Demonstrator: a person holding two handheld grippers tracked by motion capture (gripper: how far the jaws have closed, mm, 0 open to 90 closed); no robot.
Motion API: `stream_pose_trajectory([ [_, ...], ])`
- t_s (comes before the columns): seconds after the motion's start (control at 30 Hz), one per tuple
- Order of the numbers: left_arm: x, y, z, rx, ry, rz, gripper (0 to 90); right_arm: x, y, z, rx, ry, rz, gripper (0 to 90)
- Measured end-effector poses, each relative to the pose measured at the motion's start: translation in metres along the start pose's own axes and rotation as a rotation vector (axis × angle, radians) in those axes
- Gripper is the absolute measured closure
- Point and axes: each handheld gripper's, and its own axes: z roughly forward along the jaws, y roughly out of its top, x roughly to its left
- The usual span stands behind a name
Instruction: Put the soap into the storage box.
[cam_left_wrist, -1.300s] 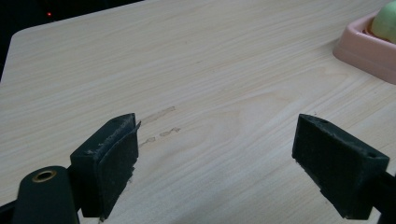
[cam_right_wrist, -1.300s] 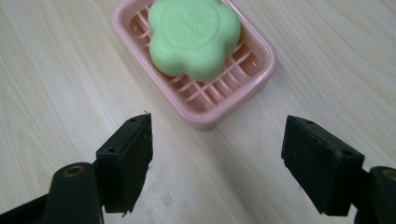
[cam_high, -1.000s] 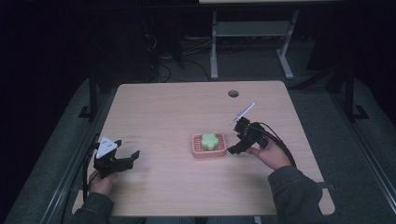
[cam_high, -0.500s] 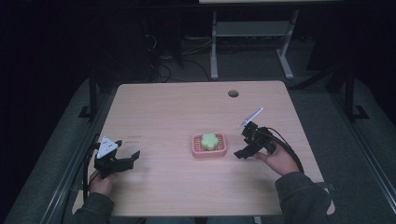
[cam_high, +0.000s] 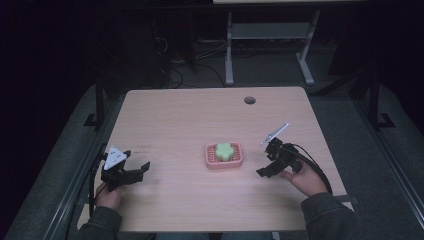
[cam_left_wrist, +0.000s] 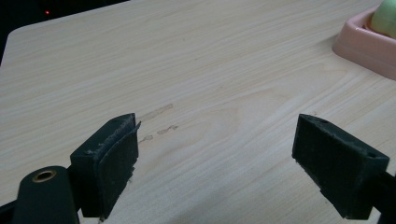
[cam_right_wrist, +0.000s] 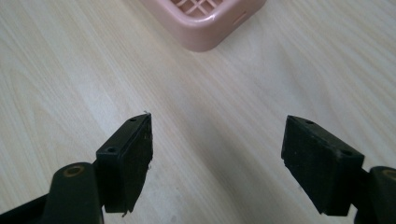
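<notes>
With the green soap (cam_high: 224, 150) lying in the pink dish (cam_high: 223, 162) at mid-desk (cam_high: 190, 115), the right gripper (cam_high: 265, 169) sits just beside it, jaws wide and empty, seemingly between steps; any next grasp calls for reaching left over the dish rim.

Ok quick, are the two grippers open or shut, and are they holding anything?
Left gripper: open, holding nothing, over bare table.
Right gripper: open, holding nothing, near the pink tray.

Pink grid-pattern tray (cam_high: 224, 161), pale green soap (cam_high: 224, 150), light wood-grain table (cam_high: 190, 120), black grippers.
</notes>
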Motion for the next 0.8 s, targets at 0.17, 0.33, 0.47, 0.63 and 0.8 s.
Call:
stream_pose_trajectory([
  [0.17, 0.0, 0.0, 0.0, 0.003, 0.001, 0.006, 14.0, 0.0, -0.012, -0.001, -0.002, -0.001, 0.011, 24.6],
  [0.33, 0.0, 0.0, 0.0, 0.005, 0.002, 0.01, 14.0, 0.0, -0.024, -0.001, -0.016, -0.003, 0.03, 24.6],
  [0.47, 0.0, -0.001, 0.001, 0.002, -0.001, 0.007, 14.0, 0.001, -0.034, -0.001, -0.025, 0.003, 0.048, 24.7],
  [0.63, 0.001, -0.001, 0.0, 0.008, 0.001, 0.019, 14.0, 0.002, -0.046, 0.001, -0.03, 0.003, 0.064, 24.6],
  [0.8, -0.001, -0.001, 0.002, 0.016, -0.001, 0.022, 14.0, 0.007, -0.059, -0.002, -0.06, -0.022, 0.079, 24.6],
])
